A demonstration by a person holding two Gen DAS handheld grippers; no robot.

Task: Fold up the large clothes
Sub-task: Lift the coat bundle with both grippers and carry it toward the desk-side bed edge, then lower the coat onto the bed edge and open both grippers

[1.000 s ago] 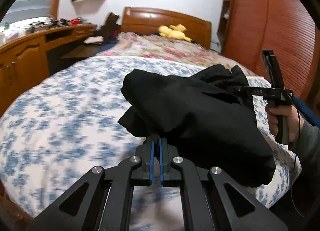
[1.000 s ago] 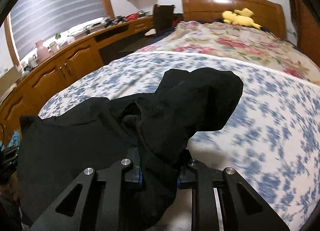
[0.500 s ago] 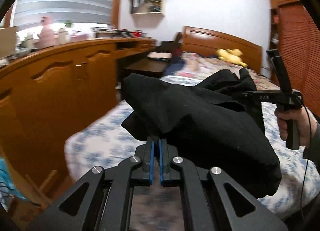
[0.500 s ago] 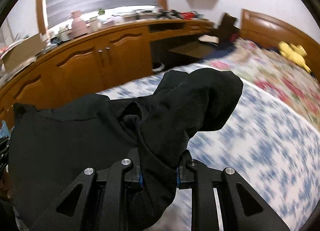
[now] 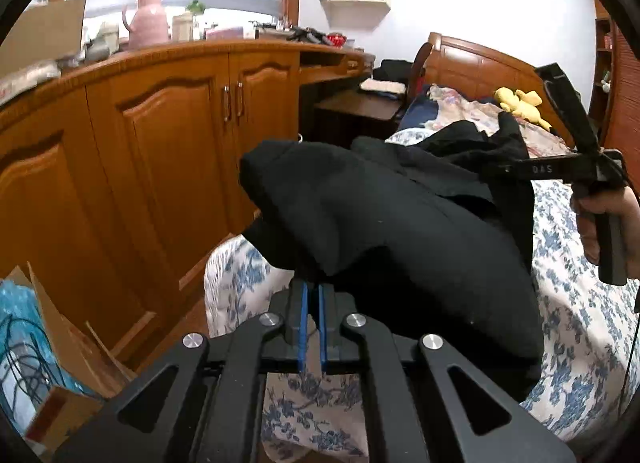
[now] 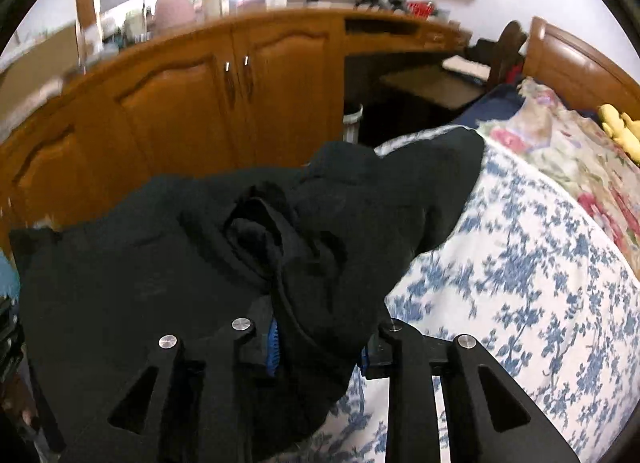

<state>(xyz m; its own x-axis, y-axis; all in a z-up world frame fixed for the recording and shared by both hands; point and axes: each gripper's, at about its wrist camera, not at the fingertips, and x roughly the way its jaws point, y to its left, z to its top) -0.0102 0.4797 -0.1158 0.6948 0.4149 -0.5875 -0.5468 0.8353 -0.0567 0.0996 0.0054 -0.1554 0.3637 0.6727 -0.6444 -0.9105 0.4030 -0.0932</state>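
A large black garment (image 5: 392,223) hangs in the air between both grippers, above the near corner of the bed. My left gripper (image 5: 313,295) is shut on one bunched edge of it. My right gripper (image 6: 318,343) is shut on a thick fold of the garment (image 6: 248,263), which drapes over its fingers and hides the tips. In the left wrist view the right gripper (image 5: 576,169) shows at the right, held by a hand, with the cloth hanging from it.
The bed with a blue floral cover (image 6: 520,283) lies below and to the right. Wooden cabinets (image 5: 168,143) stand close on the left. A cardboard box with cables (image 5: 36,363) sits on the floor at lower left. A yellow plush toy (image 5: 518,101) lies by the headboard.
Both grippers have swung left with the garment, from facing the bed to facing the wooden cabinets. Both holds on the cloth are unchanged.
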